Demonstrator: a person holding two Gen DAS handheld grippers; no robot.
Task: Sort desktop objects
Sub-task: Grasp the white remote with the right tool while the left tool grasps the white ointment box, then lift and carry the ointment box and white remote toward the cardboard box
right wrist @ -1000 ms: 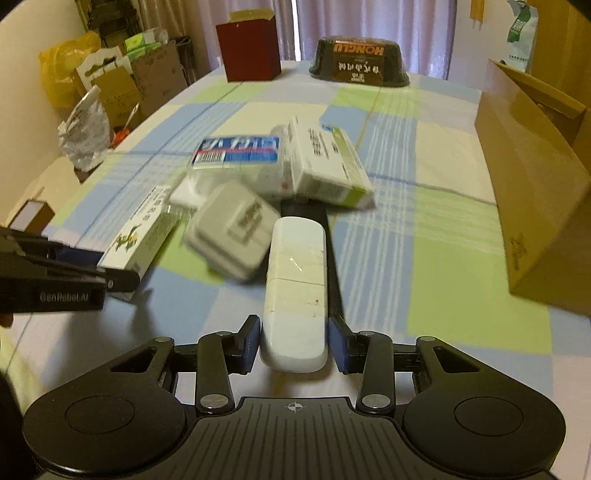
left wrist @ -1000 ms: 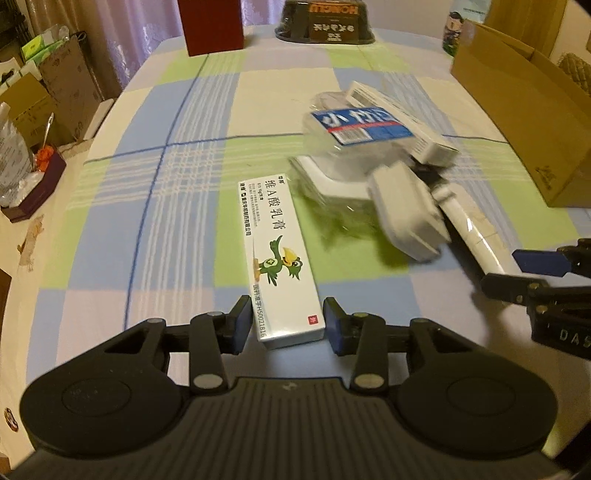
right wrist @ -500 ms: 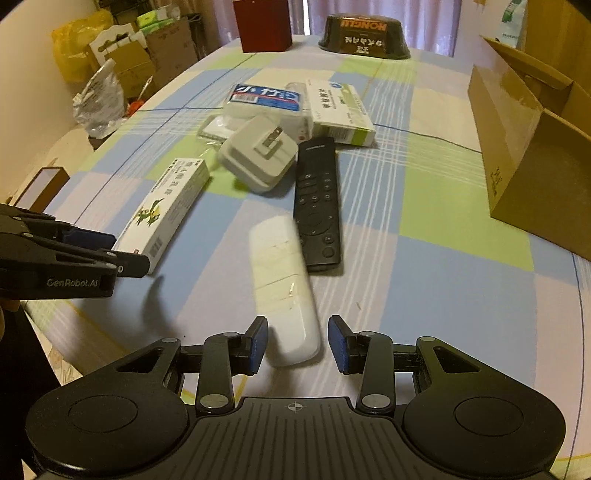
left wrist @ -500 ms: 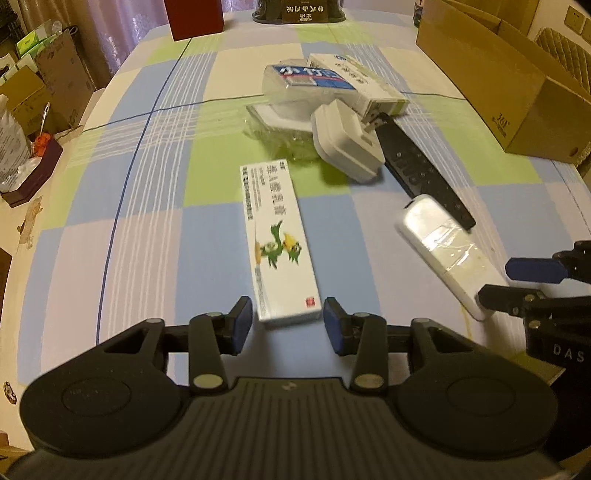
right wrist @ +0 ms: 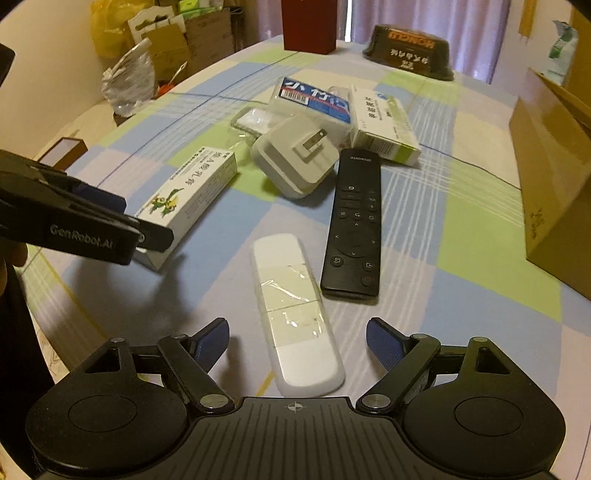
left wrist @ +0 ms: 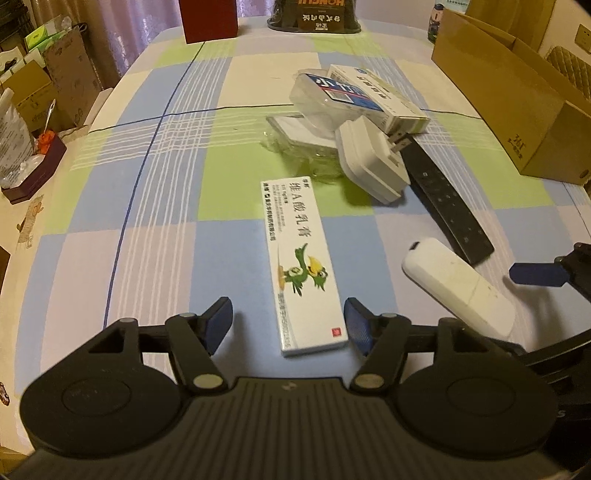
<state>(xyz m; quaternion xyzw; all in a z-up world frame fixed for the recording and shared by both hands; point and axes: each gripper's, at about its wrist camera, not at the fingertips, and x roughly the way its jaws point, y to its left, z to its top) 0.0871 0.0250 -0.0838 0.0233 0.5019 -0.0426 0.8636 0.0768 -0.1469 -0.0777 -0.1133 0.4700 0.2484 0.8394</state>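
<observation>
A long white ointment box with a green bird lies flat on the checked tablecloth, its near end between the wide-apart fingers of my left gripper, which is open. The white remote lies on the cloth in front of my right gripper, also open, with its near end between the blue pads. In the left wrist view the white remote sits at the right. A black remote lies beside it. Behind are a white charger, a blue-labelled clear pack and a green-edged medicine box.
An open cardboard box stands at the right edge of the table. A red box and a dark bowl-shaped container stand at the far end. Bags and cartons crowd the floor to the left.
Both grippers pulled their items toward the near edge, away from the pile, then opened: the ointment box and the white remote now lie released on the cloth.
</observation>
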